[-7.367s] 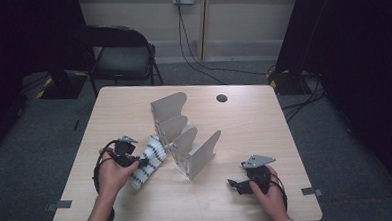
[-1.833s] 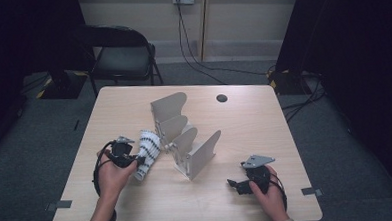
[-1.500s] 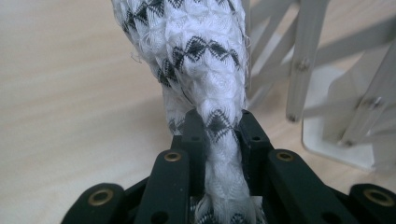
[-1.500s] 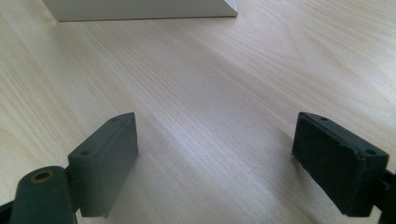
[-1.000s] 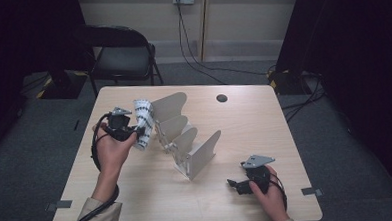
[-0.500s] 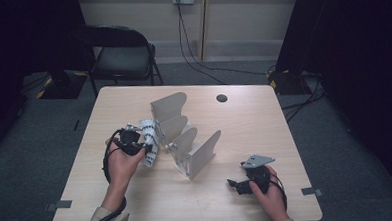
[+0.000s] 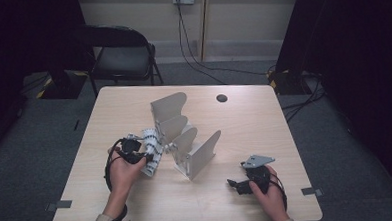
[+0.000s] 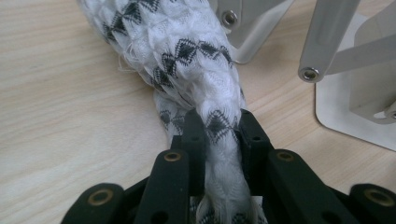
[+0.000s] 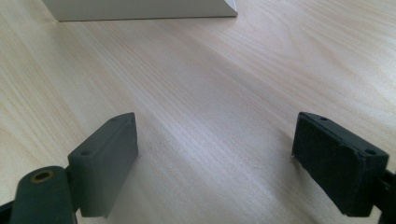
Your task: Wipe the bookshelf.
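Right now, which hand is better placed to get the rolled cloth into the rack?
Left. Its tongs already clamp the rolled cloth beside the rack; the right tongs rest open on the table, holding nothing.

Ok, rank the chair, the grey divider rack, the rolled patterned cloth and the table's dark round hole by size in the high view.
1. chair, though it stands farther off
2. grey divider rack, close behind
3. rolled patterned cloth
4. dark round hole

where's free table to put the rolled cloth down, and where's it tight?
Free: the far right of the table, between the grey divider rack and the right edge, past the dark round spot; also the far-left corner and the near strip between both hands. Tight: where the left gripper clamps the rolled cloth beside the rack.
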Motion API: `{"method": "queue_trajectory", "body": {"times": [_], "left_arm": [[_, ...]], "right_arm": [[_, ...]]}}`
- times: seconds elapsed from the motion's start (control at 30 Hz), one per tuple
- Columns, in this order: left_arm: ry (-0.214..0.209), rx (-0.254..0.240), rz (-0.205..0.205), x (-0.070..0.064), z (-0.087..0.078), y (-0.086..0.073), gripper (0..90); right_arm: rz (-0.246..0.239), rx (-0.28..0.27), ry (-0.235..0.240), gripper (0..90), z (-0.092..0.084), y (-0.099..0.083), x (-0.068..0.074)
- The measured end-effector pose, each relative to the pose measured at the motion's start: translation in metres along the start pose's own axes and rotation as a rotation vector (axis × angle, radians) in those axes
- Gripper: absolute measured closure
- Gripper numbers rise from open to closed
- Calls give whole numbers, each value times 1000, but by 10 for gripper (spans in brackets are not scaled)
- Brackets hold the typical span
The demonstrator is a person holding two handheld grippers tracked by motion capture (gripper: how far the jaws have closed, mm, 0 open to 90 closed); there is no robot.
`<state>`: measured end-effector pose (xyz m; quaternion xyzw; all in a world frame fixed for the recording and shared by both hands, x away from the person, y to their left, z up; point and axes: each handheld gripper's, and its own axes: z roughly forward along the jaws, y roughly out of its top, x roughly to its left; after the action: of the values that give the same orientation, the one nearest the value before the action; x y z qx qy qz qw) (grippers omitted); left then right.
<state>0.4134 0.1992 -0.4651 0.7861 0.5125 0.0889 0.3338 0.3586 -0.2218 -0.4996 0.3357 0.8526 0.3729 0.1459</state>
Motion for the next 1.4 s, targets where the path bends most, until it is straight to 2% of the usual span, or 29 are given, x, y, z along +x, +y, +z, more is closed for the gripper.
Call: {"method": "queue_trajectory", "body": {"times": [0.13,0.3,0.5,0.63,0.67,0.8,0.9,0.93,1.1,1.4], "left_arm": [[16,-33,-8,3,-16,7,767],[39,-93,-1,5,-45,25,768],[51,-178,33,-3,-75,51,768],[57,-228,58,-10,-85,61,767],[62,-237,59,-12,-84,62,767],[46,-202,82,-15,-74,60,767],[34,-179,81,-16,-63,54,767],[30,-181,65,-17,-60,51,767],[19,-136,79,-15,-46,39,767],[-7,-67,42,-11,-17,7,767]], "right_arm": [[-1,0,-1,135,0,0,0],[-1,0,-1,135,0,0,0],[0,0,-1,135,0,0,0],[0,0,-1,135,0,0,0],[0,0,-1,135,0,0,0],[-1,0,-1,135,0,0,0],[0,0,-1,135,0,0,0],[-1,0,-1,135,0,0,0],[-1,0,-1,135,0,0,0],[-1,0,-1,135,0,0,0]]}}
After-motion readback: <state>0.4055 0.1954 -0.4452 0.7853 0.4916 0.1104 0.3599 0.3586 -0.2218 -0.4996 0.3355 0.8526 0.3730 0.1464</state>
